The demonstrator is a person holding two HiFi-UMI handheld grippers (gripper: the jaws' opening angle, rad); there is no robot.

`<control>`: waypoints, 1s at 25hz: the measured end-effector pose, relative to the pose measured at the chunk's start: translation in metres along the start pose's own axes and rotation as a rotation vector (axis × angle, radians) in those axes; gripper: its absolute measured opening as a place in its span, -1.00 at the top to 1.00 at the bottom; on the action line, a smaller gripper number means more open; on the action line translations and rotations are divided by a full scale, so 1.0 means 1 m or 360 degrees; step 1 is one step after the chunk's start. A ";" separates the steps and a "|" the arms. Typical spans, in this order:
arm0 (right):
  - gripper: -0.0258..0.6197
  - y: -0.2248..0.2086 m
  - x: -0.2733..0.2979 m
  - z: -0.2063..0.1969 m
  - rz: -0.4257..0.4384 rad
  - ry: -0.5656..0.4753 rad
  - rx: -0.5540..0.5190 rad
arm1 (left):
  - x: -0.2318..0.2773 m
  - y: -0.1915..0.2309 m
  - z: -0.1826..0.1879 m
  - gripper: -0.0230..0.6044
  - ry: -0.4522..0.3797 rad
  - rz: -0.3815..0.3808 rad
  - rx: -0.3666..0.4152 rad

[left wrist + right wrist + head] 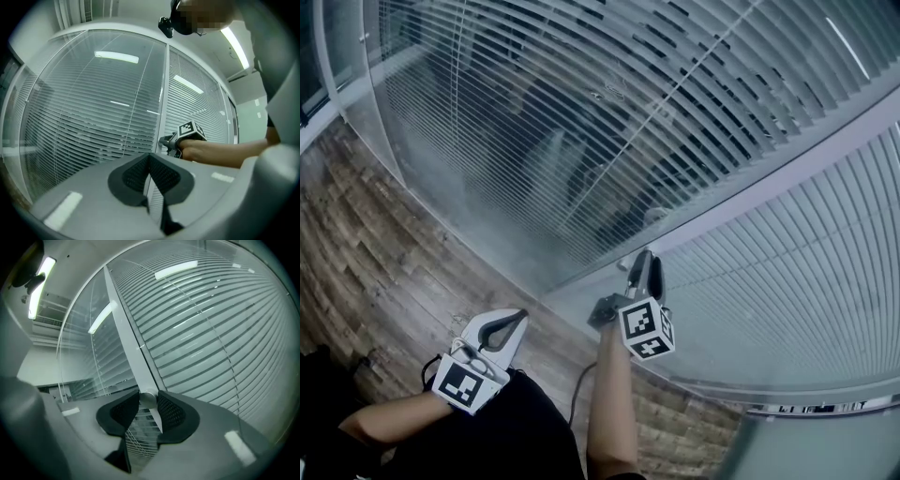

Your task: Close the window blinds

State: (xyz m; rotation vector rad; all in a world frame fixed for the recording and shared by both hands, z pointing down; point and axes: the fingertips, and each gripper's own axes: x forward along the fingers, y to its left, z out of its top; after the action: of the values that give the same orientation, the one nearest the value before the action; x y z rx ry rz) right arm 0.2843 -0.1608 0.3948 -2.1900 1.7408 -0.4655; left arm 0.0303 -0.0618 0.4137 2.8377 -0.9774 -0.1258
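Observation:
The blinds [581,112] hang behind glass; the slats of the left pane stand partly open with dark showing through, while those of the right pane [806,272] lie flatter and paler. A white frame post [123,329] divides the panes. My right gripper [148,401] points level at this post, shut on a small round knob [148,397] that sits between both pads. In the head view the right gripper [645,262] reaches the glass by the post. My left gripper [517,319] is held back and lower, shut and holding nothing; the left gripper view shows its pads [161,176] meeting.
A wood-plank floor [384,272] runs along the foot of the glass. A dark cable [577,384] hangs near my right forearm. Thin lift cords [225,357] cross the right pane's slats. Ceiling lights reflect in the glass.

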 end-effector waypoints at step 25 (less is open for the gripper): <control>0.50 0.019 0.001 -0.018 -0.0189 0.0192 -0.1914 | -0.009 0.002 0.000 0.92 -0.0005 0.0008 0.0030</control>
State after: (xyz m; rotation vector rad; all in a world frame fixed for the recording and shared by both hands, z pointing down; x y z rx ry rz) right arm 0.2598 -0.1670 0.4027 -3.0350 2.2885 0.6497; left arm 0.0217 -0.0578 0.4141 2.8529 -0.9917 -0.1214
